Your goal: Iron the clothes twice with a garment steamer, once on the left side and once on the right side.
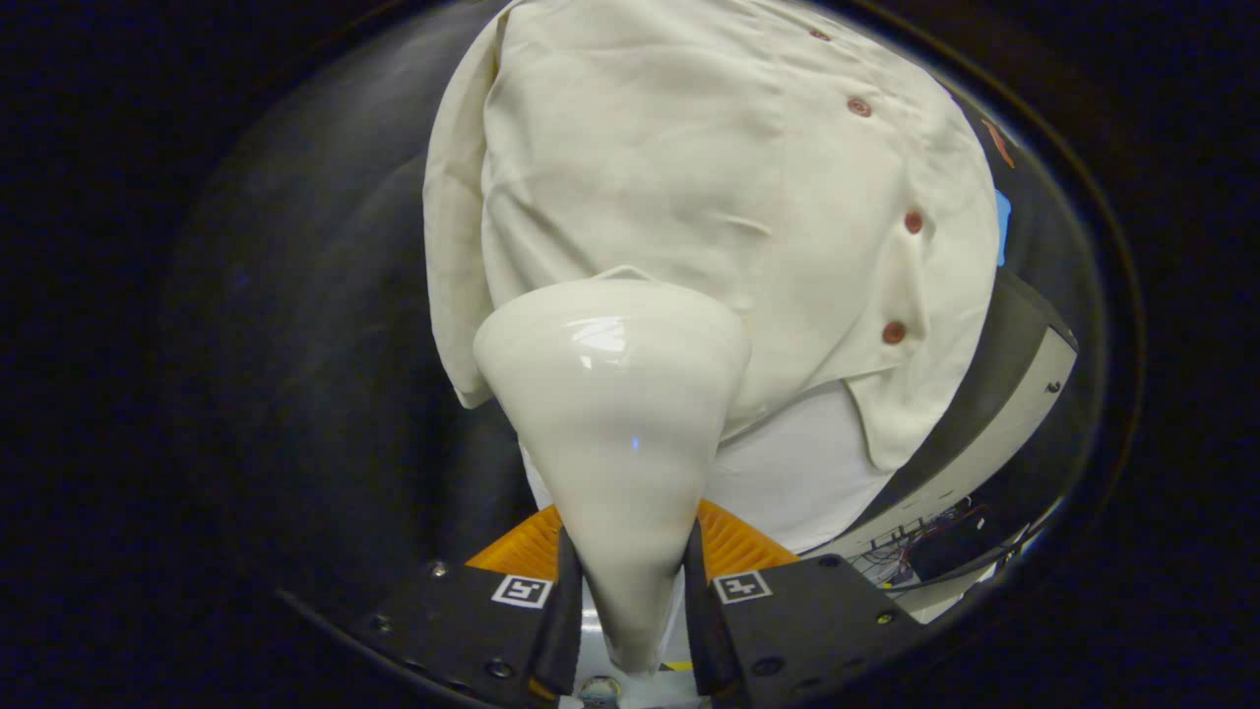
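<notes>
Straight ahead at twelve o'clock, the shirt (pixel 709 197) hangs flat, its buttons (pixel 894 332) running down toward three o'clock and its hem ending just above a white board (pixel 787 483). Dark open room spreads at nine o'clock. Against the cloth rests the steamer (pixel 615 414), its narrow handle clamped between both fingers of the hand-held gripper (pixel 624 611).

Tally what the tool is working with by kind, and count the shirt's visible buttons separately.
Garment steamer, clamped between the tool's fingers, its head against the shirt: 1
Cream shirt: 1
Reddish-brown buttons showing along the shirt's placket: 4
Total: 6
</notes>
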The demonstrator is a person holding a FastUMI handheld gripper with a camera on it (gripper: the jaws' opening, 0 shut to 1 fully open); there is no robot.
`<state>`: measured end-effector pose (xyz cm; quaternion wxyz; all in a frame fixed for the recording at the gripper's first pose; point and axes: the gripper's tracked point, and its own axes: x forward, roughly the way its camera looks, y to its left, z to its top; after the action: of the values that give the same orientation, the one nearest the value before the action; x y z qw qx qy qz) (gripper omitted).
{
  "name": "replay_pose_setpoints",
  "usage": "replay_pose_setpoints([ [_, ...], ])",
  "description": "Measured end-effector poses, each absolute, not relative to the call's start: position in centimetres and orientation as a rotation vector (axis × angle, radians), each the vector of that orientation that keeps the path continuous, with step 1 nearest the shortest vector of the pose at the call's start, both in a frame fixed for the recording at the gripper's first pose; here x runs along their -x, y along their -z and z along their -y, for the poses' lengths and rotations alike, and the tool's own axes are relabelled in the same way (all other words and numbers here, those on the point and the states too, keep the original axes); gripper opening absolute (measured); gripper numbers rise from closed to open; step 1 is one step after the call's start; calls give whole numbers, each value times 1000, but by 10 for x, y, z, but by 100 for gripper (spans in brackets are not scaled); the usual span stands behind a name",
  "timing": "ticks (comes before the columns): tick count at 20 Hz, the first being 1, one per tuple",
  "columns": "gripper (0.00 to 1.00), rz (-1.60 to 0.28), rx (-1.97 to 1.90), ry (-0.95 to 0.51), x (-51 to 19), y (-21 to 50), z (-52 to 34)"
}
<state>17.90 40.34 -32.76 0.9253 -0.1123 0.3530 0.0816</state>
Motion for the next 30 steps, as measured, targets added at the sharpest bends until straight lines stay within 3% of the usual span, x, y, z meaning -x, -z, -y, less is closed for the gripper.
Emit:
replay_pose_setpoints([
  [10, 45, -397, 178, -192, -184, 164, -381],
  [16, 44, -301, 115, -109, -246, 68, -333],
  [24, 45, -328, 145, -81, -281, 81, -313],
  [30, 45, -437, 132, -87, -277, 157, -291],
])
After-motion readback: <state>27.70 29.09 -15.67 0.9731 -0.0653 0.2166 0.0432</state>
